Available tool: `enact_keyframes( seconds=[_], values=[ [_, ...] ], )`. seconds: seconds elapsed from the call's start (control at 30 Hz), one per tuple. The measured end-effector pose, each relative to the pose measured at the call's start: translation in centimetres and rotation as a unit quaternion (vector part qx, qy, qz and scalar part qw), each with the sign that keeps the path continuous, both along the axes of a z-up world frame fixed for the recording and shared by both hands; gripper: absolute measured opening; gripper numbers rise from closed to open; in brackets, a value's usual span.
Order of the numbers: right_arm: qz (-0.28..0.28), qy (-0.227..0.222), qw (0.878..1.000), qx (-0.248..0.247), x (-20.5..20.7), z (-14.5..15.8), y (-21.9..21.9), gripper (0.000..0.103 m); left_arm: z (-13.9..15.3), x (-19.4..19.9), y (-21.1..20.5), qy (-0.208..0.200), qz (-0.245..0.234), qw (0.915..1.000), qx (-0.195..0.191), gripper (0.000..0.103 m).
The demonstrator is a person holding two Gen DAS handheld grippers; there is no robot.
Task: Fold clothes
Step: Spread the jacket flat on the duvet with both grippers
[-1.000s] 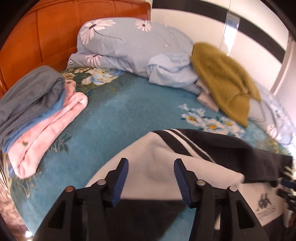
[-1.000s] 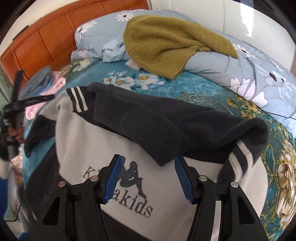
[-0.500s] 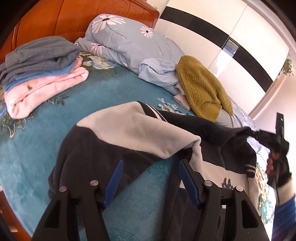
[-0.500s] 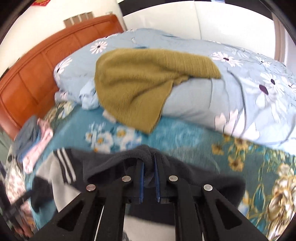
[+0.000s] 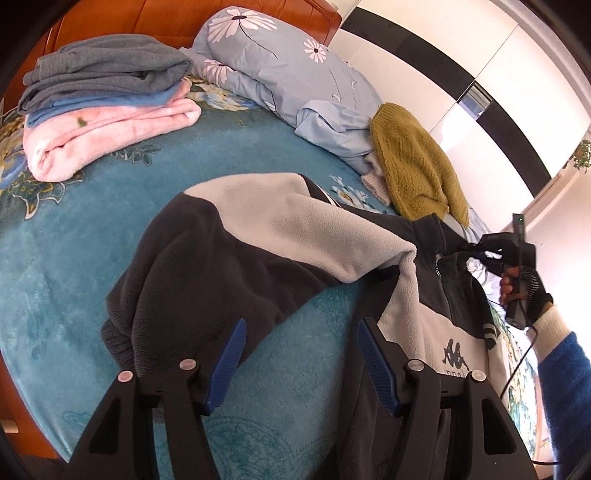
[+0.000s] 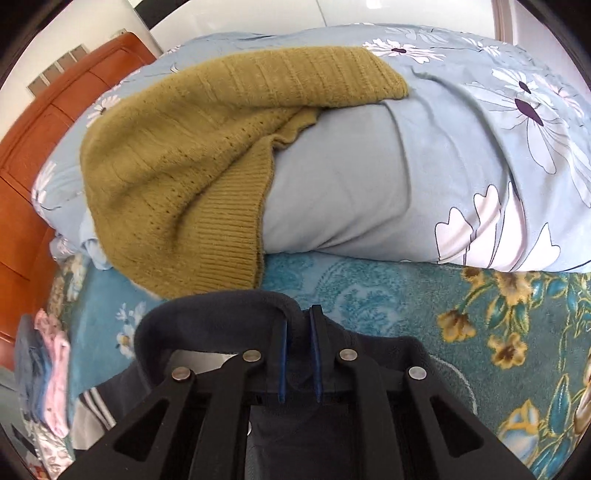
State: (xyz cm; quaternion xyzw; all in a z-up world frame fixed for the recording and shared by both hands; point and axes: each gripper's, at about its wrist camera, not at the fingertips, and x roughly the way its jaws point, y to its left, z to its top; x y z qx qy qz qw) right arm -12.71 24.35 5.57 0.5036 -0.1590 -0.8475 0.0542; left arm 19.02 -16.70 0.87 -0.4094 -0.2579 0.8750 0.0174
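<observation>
A dark grey and light grey fleece jacket [image 5: 295, 229] lies spread on the teal bedspread [image 5: 74, 258], one sleeve folded across its body. My left gripper [image 5: 301, 325] hovers open over the bedspread just below that sleeve, with nothing between its fingers. My right gripper [image 6: 298, 314] is shut on the jacket's dark collar [image 6: 221, 314], and the fabric bunches between its blue pads. In the left wrist view the right gripper [image 5: 480, 254] shows at the right edge, pulling the collar taut, held by a gloved hand [image 5: 524, 291].
Several folded clothes [image 5: 103, 110] are stacked at the far left by the wooden headboard [image 5: 147, 18]. A mustard knit sweater [image 6: 192, 166] drapes over a light blue floral quilt [image 6: 406, 184] just beyond the collar. A blue sleeve [image 5: 561, 387] reaches in at the right.
My right gripper closed on the collar and carried it toward the quilt. My left gripper came back off the jacket, and the sleeve now lies folded over the body.
</observation>
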Motion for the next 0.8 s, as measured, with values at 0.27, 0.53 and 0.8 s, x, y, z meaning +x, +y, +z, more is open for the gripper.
enact_keyframes(
  seconds=[0.27,0.53,0.8],
  values=[
    [0.071,0.084,0.994,0.013,8.9,7.3,1.7,0.027,-0.4,0.0,2.4,-0.001,-0.040,0.9991,0.012,0.067],
    [0.131,0.048,0.989,0.038,27.5,4.9,3.0,0.030,-0.4,-0.3,5.8,-0.001,-0.077,0.9970,-0.004,0.067],
    [0.176,0.011,0.980,0.096,36.2,1.1,-0.1,0.045,-0.7,-0.6,9.8,-0.007,-0.106,0.9935,-0.042,0.067]
  ],
)
